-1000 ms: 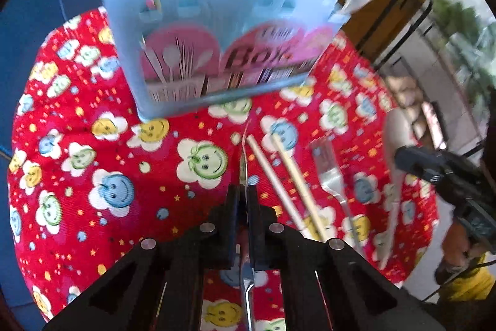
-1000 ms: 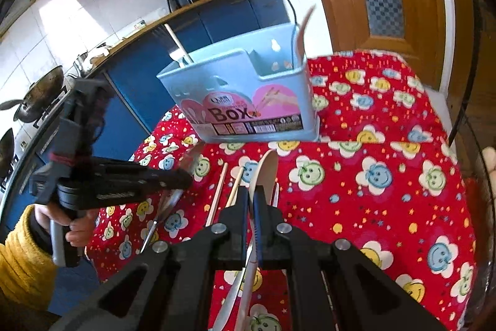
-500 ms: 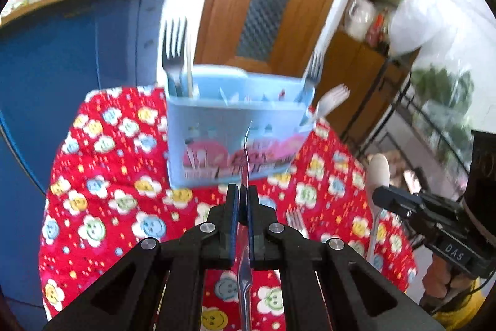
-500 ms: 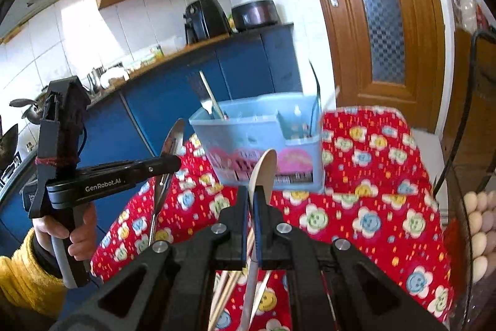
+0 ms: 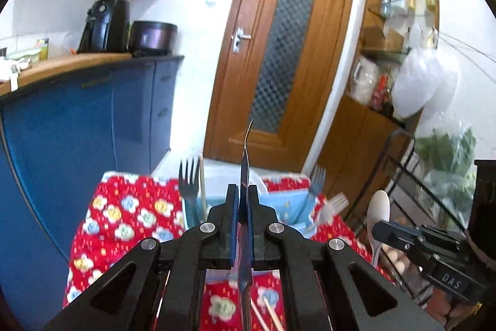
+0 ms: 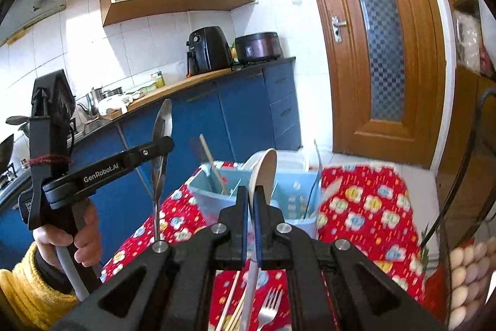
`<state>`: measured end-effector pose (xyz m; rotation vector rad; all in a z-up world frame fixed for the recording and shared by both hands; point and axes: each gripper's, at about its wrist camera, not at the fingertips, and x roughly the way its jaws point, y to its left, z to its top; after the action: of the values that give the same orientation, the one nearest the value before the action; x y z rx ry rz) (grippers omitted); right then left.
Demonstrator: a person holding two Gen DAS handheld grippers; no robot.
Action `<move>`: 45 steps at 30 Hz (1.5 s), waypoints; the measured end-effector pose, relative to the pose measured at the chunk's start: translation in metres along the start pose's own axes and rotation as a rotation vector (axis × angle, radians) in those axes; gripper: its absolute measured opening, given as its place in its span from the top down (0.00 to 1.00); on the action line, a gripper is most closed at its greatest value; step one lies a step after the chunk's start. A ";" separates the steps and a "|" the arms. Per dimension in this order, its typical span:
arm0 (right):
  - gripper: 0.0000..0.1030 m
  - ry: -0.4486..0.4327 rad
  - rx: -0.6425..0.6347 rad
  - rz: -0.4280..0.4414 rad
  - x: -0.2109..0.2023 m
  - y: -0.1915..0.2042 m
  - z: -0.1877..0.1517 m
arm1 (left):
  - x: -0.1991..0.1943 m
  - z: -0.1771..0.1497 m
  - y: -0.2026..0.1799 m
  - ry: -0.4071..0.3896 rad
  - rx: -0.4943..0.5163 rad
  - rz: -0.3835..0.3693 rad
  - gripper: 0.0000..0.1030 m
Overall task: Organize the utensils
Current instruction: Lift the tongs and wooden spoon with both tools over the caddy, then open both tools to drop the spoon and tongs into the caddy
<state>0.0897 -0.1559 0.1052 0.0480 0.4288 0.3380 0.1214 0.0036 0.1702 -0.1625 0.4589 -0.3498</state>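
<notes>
Steel spoon clamped in left gripper jaws, white spoon in right gripper; both held above blue caddy, presumably for sorting.

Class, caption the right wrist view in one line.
Right gripper lifts a white plastic spoon before the pale blue utensil box.

Left gripper: jaws pressed together on a thin metal handle; tilted slightly downward, raised above the table.
Right gripper: jaws clamped on a pale handle; also tilted slightly downward, held aloft.
Left hand: wrapped around the gripper's grey grip.
Sleeve: yellow, seen at the left wrist.
</notes>
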 end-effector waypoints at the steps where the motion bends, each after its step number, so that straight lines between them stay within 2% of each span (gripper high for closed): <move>1: 0.95 -0.006 -0.004 -0.004 0.001 0.000 0.003 | 0.002 0.005 0.000 -0.012 0.002 0.006 0.95; 12: 0.95 -0.070 0.007 -0.013 0.027 -0.011 0.047 | 0.012 0.056 -0.006 -0.189 0.000 0.066 0.95; 17: 0.95 -0.096 -0.012 -0.054 0.043 -0.015 0.057 | 0.029 0.069 0.000 -0.204 -0.007 0.078 0.95; 28: 0.95 -0.187 -0.088 -0.142 0.081 -0.017 0.059 | 0.060 0.060 0.006 -0.257 -0.002 0.132 0.95; 35: 0.95 -0.169 -0.107 -0.147 0.100 -0.019 0.041 | 0.077 0.045 0.013 -0.253 -0.002 0.146 0.95; 45: 0.95 -0.122 -0.131 -0.137 0.111 -0.023 0.023 | 0.088 0.022 0.013 -0.249 -0.001 0.108 0.95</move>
<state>0.2009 -0.1399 0.0793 -0.0885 0.2870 0.2258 0.2094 -0.0150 0.1510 -0.1786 0.2211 -0.2196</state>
